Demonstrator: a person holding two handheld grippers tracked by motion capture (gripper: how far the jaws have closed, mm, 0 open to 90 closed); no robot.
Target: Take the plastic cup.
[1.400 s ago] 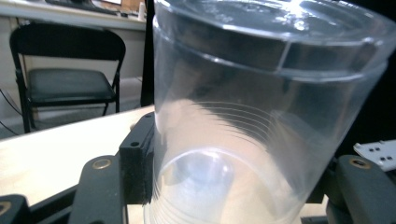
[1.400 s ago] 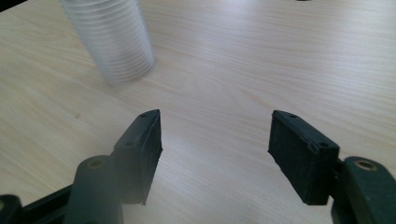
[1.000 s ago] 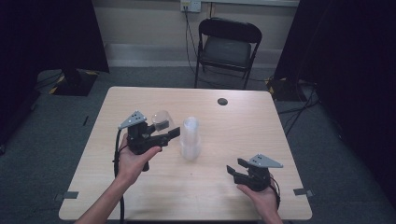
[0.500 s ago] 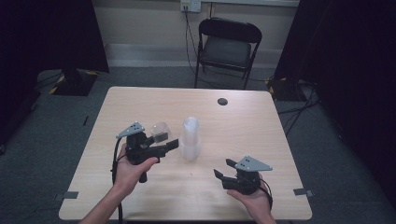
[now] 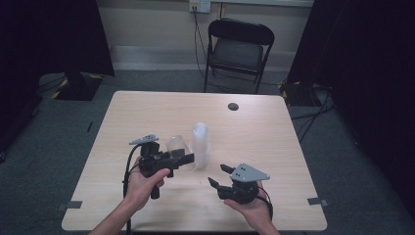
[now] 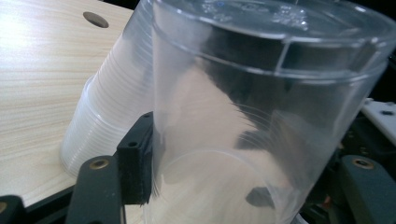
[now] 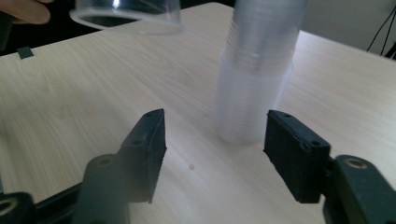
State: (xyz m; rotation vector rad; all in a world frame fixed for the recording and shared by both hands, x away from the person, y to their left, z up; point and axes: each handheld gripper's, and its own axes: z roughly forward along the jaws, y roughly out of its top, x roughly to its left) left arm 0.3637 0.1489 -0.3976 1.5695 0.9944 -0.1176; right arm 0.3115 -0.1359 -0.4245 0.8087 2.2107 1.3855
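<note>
A stack of clear plastic cups [image 5: 200, 143] stands upside down near the middle of the wooden table [image 5: 147, 112]. My left gripper [image 5: 185, 159] is shut on a single clear cup [image 5: 177, 145], held just left of the stack and lifted off the table. In the left gripper view the held cup [image 6: 252, 121] is very close, with the stack [image 6: 107, 116] behind it. My right gripper [image 5: 217, 175] is open, low over the table in front of the stack. The right gripper view has the stack [image 7: 257, 70] just beyond my open jaws and the held cup [image 7: 128, 14] at upper left.
A small dark round spot [image 5: 233, 106] marks the far part of the table. A black folding chair [image 5: 238, 49] stands behind the table. Dark curtains hang on both sides. Tape marks [image 5: 315, 200] sit on the floor by the table's near corners.
My left gripper has drawn back toward the near edge with the single cup, a little away from the stack. My right gripper has moved left and forward, toward the stack.
</note>
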